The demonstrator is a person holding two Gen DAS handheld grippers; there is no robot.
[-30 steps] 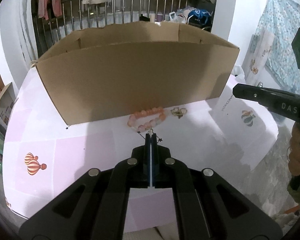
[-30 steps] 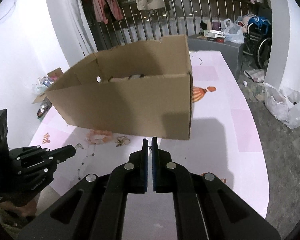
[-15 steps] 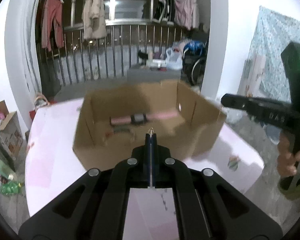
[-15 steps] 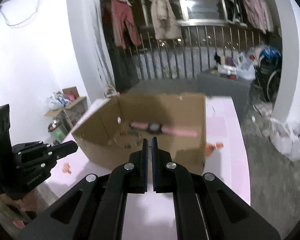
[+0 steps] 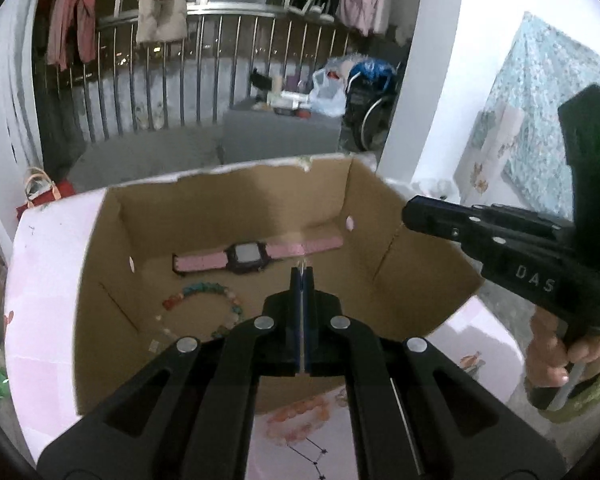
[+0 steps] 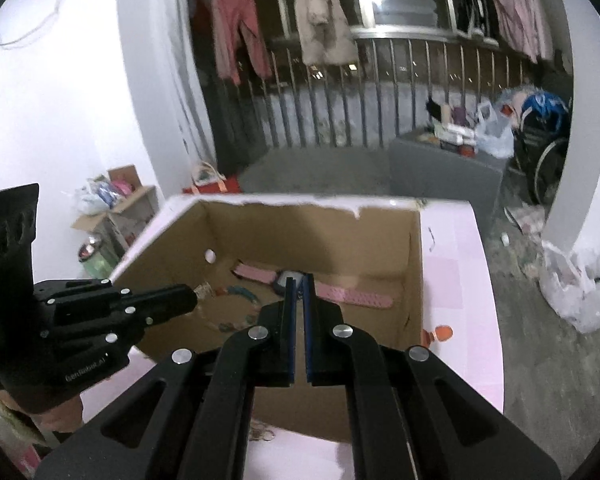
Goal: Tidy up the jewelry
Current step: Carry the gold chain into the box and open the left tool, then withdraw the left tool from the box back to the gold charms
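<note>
An open cardboard box [image 5: 220,208] [image 6: 300,232] stands on the pink table [image 5: 44,280]. Inside it lie a pink-strapped watch [image 5: 204,260] [image 6: 356,296] and a multicoloured bead bracelet [image 5: 204,292] [image 6: 240,292]. My left gripper [image 5: 302,270] [image 6: 194,298] hovers over the box's near wall, shut on a thin chain whose silvery end pokes out at the tips. A stretch of dark star chain [image 5: 306,452] shows below, between the arms. My right gripper [image 6: 298,278] [image 5: 406,212] is shut above the box's right side; I see nothing clearly held. A pink bead bracelet [image 5: 300,416] lies before the box.
A small ring charm [image 6: 262,434] lies on the table by the box's near wall. A hand [image 5: 556,356] holds the right gripper's handle. Behind the table are a metal railing [image 6: 340,92] with hung clothes, a grey cabinet [image 6: 440,176] and bags on the floor [image 6: 576,288].
Both grippers rose from table level in front of the box to above its rim, so its inside now shows. The pink bracelet stayed on the table, now under my left gripper.
</note>
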